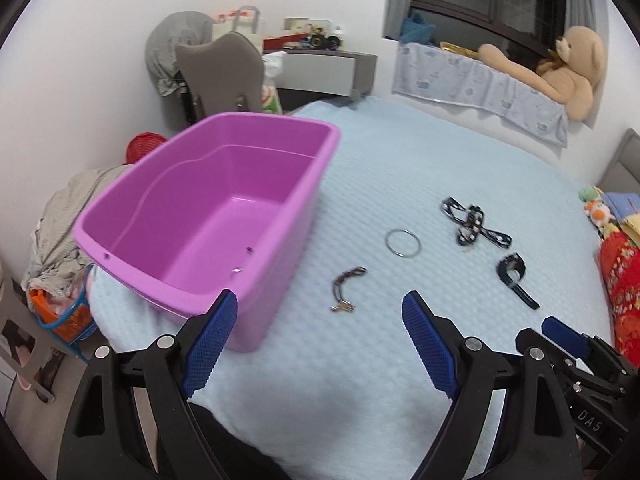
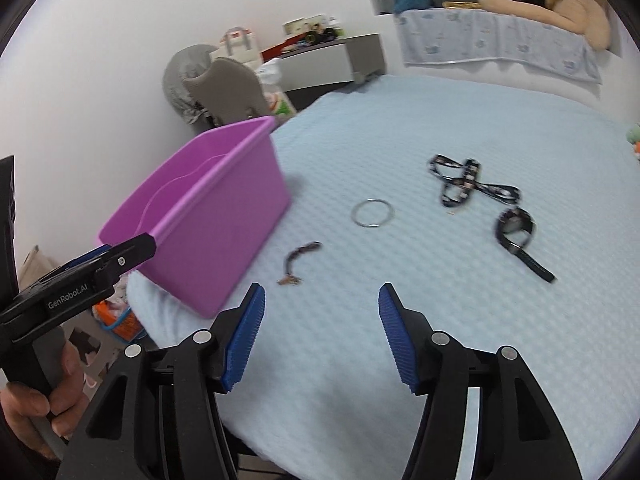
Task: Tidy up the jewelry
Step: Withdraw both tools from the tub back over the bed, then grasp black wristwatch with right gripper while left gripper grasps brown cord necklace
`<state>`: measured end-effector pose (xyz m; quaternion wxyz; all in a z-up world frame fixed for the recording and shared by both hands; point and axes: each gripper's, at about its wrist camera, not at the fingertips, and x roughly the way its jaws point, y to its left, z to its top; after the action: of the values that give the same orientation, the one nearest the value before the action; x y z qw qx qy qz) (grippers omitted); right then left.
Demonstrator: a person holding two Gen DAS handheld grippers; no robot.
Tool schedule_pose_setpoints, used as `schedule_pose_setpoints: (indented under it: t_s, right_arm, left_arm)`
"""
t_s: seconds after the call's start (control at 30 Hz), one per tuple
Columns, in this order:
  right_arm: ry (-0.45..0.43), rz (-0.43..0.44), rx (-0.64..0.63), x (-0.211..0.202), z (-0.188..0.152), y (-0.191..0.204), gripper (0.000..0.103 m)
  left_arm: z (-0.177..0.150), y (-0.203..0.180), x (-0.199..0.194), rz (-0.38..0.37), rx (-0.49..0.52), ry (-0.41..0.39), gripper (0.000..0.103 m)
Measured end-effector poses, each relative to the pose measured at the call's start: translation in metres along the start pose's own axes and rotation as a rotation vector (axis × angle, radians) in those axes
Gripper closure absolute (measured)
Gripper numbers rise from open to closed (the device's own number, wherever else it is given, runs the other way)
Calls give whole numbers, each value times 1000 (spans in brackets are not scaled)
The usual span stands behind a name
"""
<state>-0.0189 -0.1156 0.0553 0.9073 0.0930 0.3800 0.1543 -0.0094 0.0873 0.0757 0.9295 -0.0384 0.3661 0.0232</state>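
Note:
A purple plastic bin [image 1: 208,216] [image 2: 208,216] stands on the pale blue bed [image 1: 400,184] [image 2: 400,140] at the left; something small and shiny lies on its floor [image 1: 238,270]. On the bed lie a small brown bracelet [image 1: 346,287] [image 2: 298,262], a silver bangle [image 1: 403,243] [image 2: 373,213], a black patterned strap [image 1: 472,227] [image 2: 468,184] and a black band [image 1: 516,276] [image 2: 518,238]. My left gripper [image 1: 320,312] is open and empty, in front of the bracelet. My right gripper [image 2: 322,308] is open and empty, short of the bracelet and bangle.
A grey chair [image 1: 224,68] with clothes and a desk [image 1: 328,68] stand beyond the bin. A teddy bear [image 1: 560,64] lies on the window ledge. Toys and a red cloth [image 1: 620,272] lie at the bed's right edge. A laundry heap [image 1: 60,232] sits left of the bed.

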Motion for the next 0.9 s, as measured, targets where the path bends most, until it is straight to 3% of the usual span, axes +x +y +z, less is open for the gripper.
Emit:
schedule_pose_setpoints:
  t_s: [0.27,0.47,0.9]
  right_arm:
    - [-46,-67,59,-17,-33,-46,36]
    - [-20,-168,118,-10,-54,-88,34]
    - [-9,-270,183,27,-37,-167,34]
  left_arm:
    - [-37,-15,18,-28,4,39,19]
    - [-46,-22,50,2,20,96,18]
    - [-37,-46,124,13,32,145,17]
